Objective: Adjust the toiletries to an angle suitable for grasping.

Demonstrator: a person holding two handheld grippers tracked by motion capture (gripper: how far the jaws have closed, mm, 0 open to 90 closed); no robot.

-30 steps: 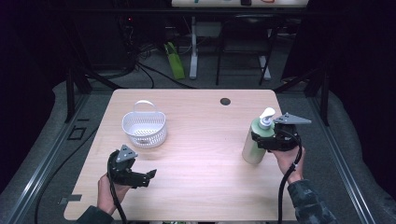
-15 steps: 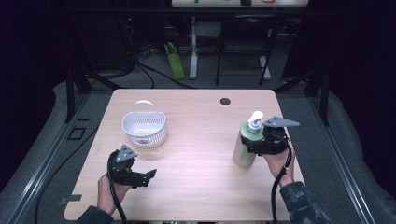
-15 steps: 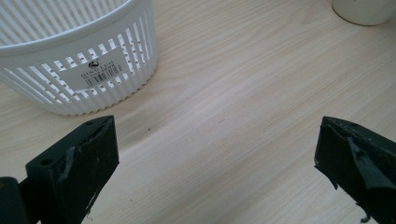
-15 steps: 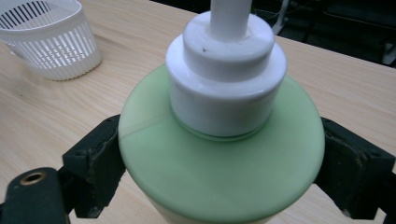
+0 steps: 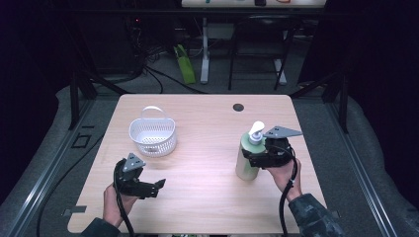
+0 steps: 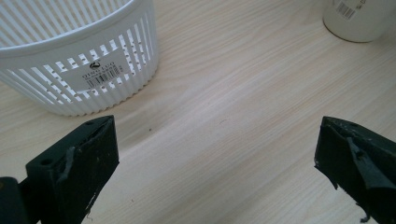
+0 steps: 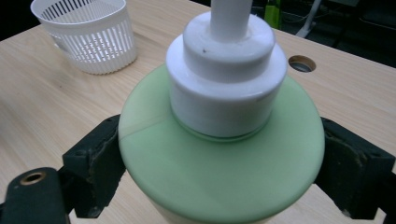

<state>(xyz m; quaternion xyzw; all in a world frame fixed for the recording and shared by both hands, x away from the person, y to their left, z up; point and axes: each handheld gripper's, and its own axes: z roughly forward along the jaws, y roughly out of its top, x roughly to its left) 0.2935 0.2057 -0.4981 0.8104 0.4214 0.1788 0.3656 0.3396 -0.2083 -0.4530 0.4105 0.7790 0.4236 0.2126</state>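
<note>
Soap bottle (image 5: 247,158) is gripped by right claw (image 5: 253,157), jaws pressed on both sides of the body just under the shoulder; seen close in right gripper view, bottle (image 7: 219,177) between the two black jaws. Vs 1.0 s ago and 0.5 s ago, bottle + right claw have been shifted inward, toward the basket (image 5: 153,133) side and a bit nearer the person. Judged: bottle is being carried or slid toward the basket, drop-in likely next. Whether the base is lifted off the counter (image 5: 207,123) can't be told. Bottle is now right of the basket, well apart from it, near the counter's right edge.

Left claw (image 5: 159,185) is open, jaws wide apart, nothing held, parked just in front of the basket; unchanged across the frames.

Materials: bottle body pale green, smooth, rounded plastic; white pump cap (image 7: 226,70), stepped round collar. Basket (image 6: 74,60) white plastic, slotted walls, barcode label, thin hoop handle. Counter light wood-grain laminate w/ round cable hole (image 5: 238,107).
</note>
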